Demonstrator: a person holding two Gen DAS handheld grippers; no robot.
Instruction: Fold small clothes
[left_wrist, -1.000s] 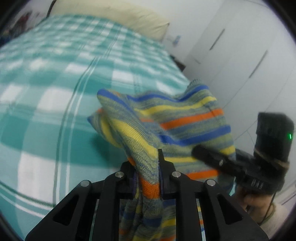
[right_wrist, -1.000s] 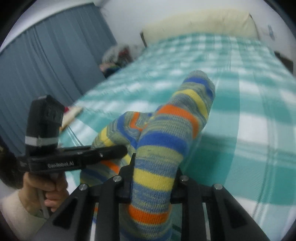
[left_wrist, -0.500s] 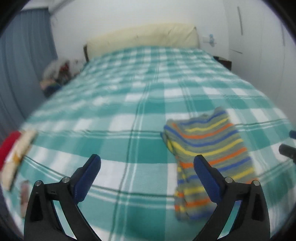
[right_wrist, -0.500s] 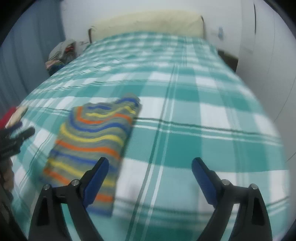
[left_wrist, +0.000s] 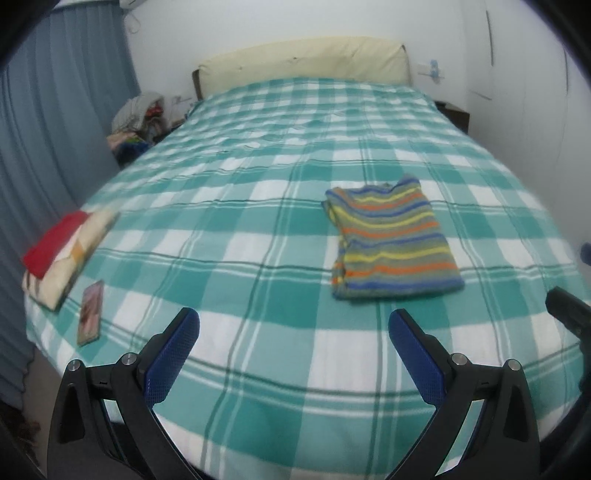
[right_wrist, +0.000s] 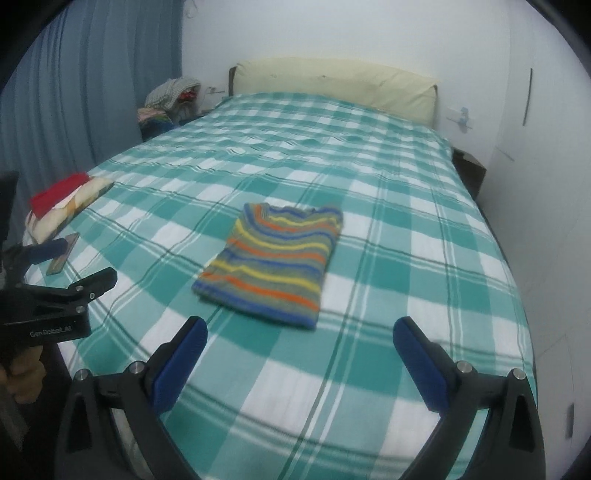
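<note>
A bed (left_wrist: 258, 229) covered in a teal-and-white checked blanket is carrying everything. A folded striped sweater (left_wrist: 391, 240) is lying flat toward its near right part. A folded pile (left_wrist: 62, 254), red on cream, is sitting at the left edge, with a small flat card (left_wrist: 90, 312) lying just beside it. A cream pillow (left_wrist: 303, 59) is resting at the head.

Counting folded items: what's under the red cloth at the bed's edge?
The red cloth lies on a cream folded cloth. Anything beneath that is hidden.
</note>
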